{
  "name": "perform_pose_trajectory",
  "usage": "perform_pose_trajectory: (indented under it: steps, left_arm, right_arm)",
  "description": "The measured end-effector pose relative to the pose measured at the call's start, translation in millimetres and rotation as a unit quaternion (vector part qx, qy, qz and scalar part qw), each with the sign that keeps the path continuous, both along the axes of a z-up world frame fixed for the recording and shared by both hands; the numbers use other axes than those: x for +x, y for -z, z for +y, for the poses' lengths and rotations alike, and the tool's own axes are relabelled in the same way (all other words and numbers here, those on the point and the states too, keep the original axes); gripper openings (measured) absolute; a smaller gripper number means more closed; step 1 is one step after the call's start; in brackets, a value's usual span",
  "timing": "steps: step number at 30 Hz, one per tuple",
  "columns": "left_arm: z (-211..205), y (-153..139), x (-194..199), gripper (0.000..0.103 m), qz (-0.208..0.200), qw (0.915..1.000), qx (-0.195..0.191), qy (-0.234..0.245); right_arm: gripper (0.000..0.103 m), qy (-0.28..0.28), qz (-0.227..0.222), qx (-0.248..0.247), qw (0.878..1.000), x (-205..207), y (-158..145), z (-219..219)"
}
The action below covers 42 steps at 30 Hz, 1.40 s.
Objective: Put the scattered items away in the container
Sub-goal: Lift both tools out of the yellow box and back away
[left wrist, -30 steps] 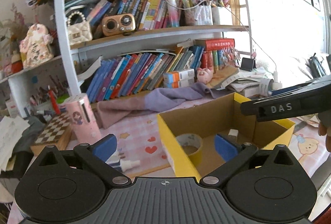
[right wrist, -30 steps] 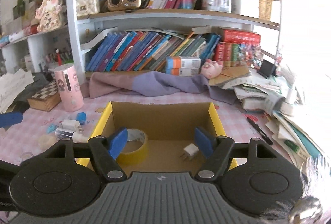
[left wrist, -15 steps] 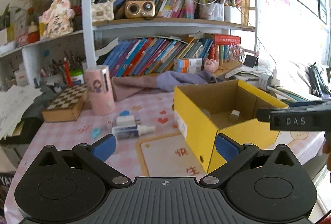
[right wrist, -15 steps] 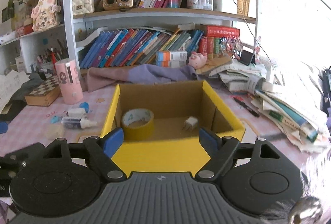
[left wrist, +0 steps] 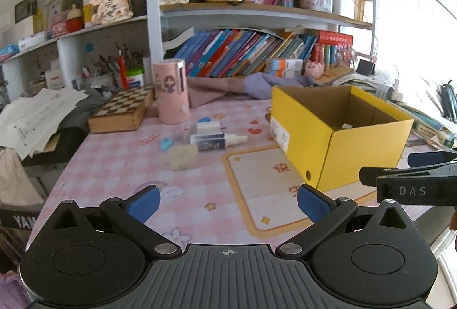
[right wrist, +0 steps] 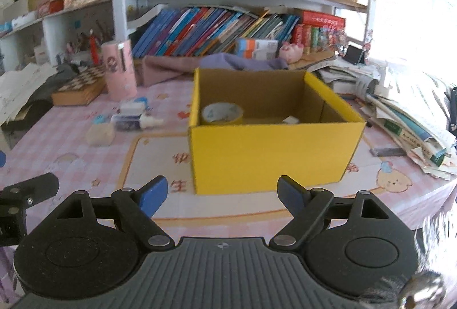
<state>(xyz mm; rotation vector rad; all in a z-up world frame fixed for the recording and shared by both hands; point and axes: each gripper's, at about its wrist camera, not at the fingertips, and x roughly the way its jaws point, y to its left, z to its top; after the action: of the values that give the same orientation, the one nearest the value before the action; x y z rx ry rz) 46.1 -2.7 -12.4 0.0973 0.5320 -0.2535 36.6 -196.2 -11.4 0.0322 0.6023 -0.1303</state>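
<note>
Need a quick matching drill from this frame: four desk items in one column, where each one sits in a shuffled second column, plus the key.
Items
1. tape roll
2. spray bottle
3. chessboard box
4. pink canister

Places
A. lying on the tablecloth, left of the yellow box
B. inside the yellow box, left side
C. upright, right of the chessboard box
D. far left, beside the papers

Pairs: 1-B, 2-A, 3-D, 4-C

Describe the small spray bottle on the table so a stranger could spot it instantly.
Start at the yellow box; look left across the pink checked tablecloth. The spray bottle lies on its side there, white nozzle pointing at the box, unlike the upright pink canister behind.
</note>
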Motion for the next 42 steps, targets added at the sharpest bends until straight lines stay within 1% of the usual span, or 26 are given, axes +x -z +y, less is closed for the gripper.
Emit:
perform_pose_trajectory:
  steps: [6, 12, 24, 32, 37, 42]
  left_arm:
    - [10.9, 0.8, -6.5, 0.103, 0.003, 0.9999, 0.006, -0.015]
    - [20.9, 0.6, -8.2, 0.103, 0.005, 0.9995, 0.006, -0.031]
    - [31.5, -0.2, -13.6, 0.103, 0.007, 0.9989, 0.027, -0.036]
    - [43.7, -1.6, -11.7, 0.103, 0.006, 0.9976, 0.019, -0.066]
    - [52.0, -0.1, -4.9, 0.103, 0.012, 0.9963, 0.013, -0.084]
    - [54.0, 0.9, 7.9, 0.103, 0.011, 0.9956, 0.014, -0.092]
  right_arm:
    - [0.083, -0.039, 0.017, 0.002, 0.999, 2.7, 5.5, 20.7]
    - [0.084, -0.069, 0.020, 0.004, 0.997, 4.8, 5.9, 36.0]
    - [0.084, -0.092, 0.020, 0.008, 0.996, 8.3, 2.5, 50.7]
    - [0.084, -0.118, 0.024, 0.001, 0.993, 15.0, 0.4, 63.8]
    - [0.084, -0.138, 0.027, -0.003, 0.990, 24.5, 2.4, 72.9]
    - [0.084, -0.151, 0.028, -0.005, 0.988, 38.1, 4.1, 78.7]
